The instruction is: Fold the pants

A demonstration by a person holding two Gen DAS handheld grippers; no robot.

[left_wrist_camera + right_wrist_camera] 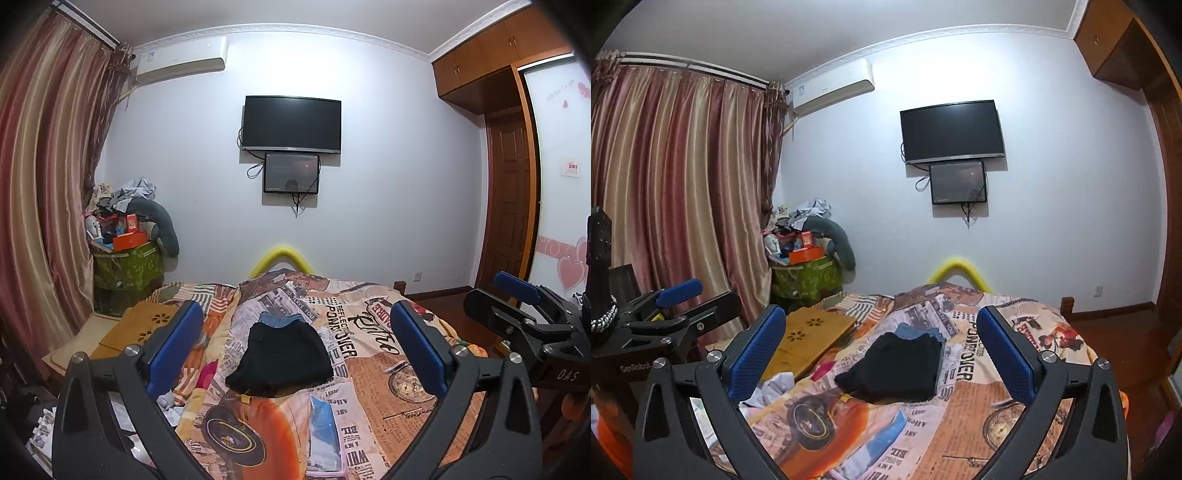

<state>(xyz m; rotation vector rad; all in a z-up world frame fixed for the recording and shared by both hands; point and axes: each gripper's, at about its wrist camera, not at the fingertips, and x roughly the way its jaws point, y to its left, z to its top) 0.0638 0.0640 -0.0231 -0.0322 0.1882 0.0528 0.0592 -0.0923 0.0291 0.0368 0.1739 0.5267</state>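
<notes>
The black pants (281,356) lie folded into a compact stack near the middle of the bed (388,369), on a printed newspaper-pattern bedspread, with a blue garment (277,319) showing just beyond their far edge. The left gripper (295,343) is released, its jaws spread wide with nothing between them, held above the near end of the bed and apart from the pants. The right gripper (882,350) is likewise released and empty, beside the left one. Judgement: the folding appears complete or nearly so, and this is the step of letting go and standing off. Any further move would call only for a check that the stack's edges lie square, or for a light press to flatten it; no regrasp appears needed. Surface: the bedspread is soft and slightly rumpled, with a wooden lap tray (809,336) at the left side and loose white cloth (775,386) near it. Room: a dark television (291,123) with a smaller screen (291,173) below hangs on the far wall, striped curtains (679,192) cover the left, and a cluttered green box (127,267) stands in the corner.
</notes>
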